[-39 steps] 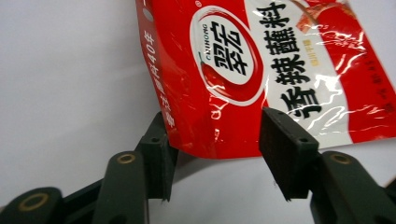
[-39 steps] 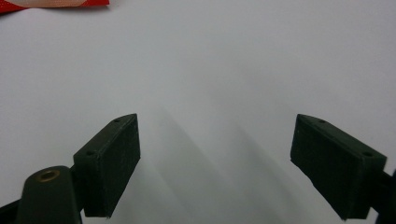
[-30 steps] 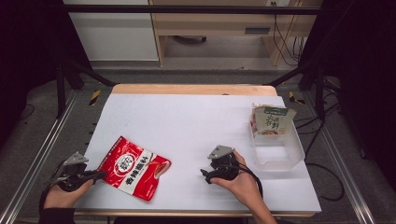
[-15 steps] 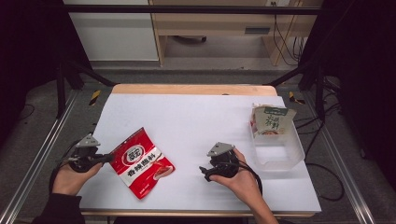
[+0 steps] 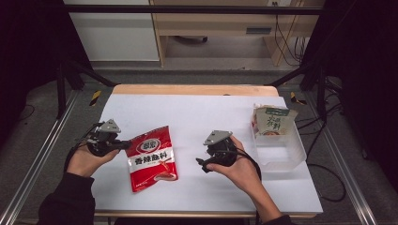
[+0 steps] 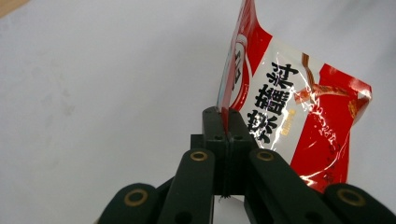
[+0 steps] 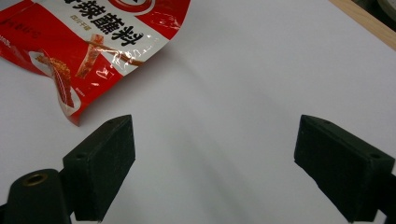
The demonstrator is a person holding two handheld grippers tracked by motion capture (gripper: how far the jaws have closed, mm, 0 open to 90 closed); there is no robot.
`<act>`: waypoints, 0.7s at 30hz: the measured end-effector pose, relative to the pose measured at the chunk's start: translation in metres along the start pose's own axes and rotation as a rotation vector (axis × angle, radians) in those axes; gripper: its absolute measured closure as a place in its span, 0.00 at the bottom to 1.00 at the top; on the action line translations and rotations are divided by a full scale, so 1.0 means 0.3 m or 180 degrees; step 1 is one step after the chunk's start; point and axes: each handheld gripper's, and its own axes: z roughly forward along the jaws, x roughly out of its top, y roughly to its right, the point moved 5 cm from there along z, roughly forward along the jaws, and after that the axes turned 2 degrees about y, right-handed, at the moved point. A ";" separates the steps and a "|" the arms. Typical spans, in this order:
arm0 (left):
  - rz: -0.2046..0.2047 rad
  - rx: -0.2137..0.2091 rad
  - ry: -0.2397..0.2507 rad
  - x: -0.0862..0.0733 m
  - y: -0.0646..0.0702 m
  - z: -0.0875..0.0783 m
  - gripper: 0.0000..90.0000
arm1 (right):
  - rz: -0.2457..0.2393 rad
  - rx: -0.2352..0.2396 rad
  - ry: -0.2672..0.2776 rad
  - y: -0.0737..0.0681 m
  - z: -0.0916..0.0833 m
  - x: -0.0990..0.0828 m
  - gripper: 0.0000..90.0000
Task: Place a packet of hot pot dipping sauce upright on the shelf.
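A red and white seasoning packet (image 5: 152,159) lies on the white table (image 5: 197,112) left of centre, its upper left edge lifted. My left gripper (image 5: 125,145) is shut on that edge. In the left gripper view the jaws pinch the packet's (image 6: 299,116) thin side seam, and the left gripper (image 6: 226,125) holds it standing on edge. My right gripper (image 5: 202,164) hovers over the table to the right of the packet and points left toward it. Seen from the right gripper view, the right gripper (image 7: 215,172) is open with bare table between its pads, and the packet (image 7: 93,37) lies ahead of it.
A clear plastic bin (image 5: 281,152) stands at the table's right side with a green and white packet (image 5: 273,122) leaning in its far end. A wooden strip (image 5: 192,89) runs along the table's far edge. Metal frame rails flank the table.
The left hand has moved up the table and risen, dragging the packet's gripped edge along, so the packet has swung to lie more lengthwise. The right hand has lifted slightly.
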 end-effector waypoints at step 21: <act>0.0228 -0.0053 0.0083 0.124 0.057 -0.028 1.00 | -0.0272 0.0192 -0.0189 0.020 0.023 0.174 0.17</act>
